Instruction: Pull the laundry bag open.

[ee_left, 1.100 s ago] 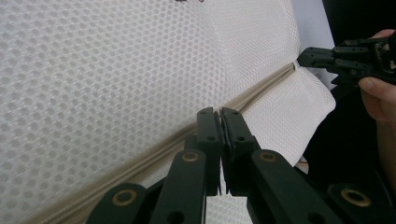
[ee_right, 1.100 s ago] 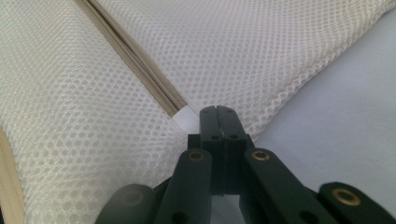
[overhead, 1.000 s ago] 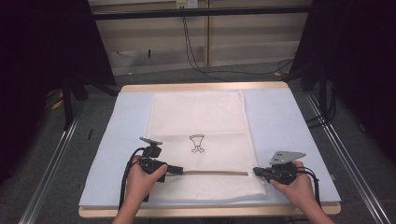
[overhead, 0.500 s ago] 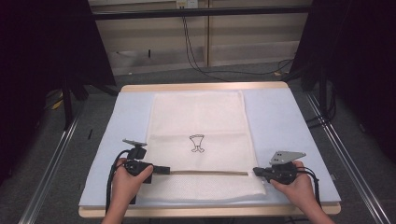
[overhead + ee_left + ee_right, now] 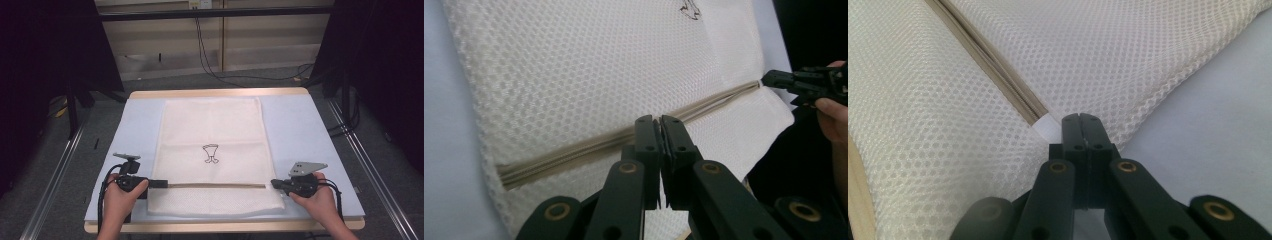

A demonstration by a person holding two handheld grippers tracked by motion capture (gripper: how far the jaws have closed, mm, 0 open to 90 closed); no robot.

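Lying flat on the table (image 5: 310, 130), the mesh bag (image 5: 212, 130) has its zipper (image 5: 215, 185) drawn nearly across. The left gripper (image 5: 161, 183), closed, seems to pinch the slider; the right gripper (image 5: 274, 183), closed, holds the zipper's end.

Your mesh bag (image 5: 212, 150) is cream-white honeycomb netting with a beige zipper (image 5: 215, 185) (and a small black printed figure (image 5: 210, 153)), on a pale blue mat (image 5: 300, 130).
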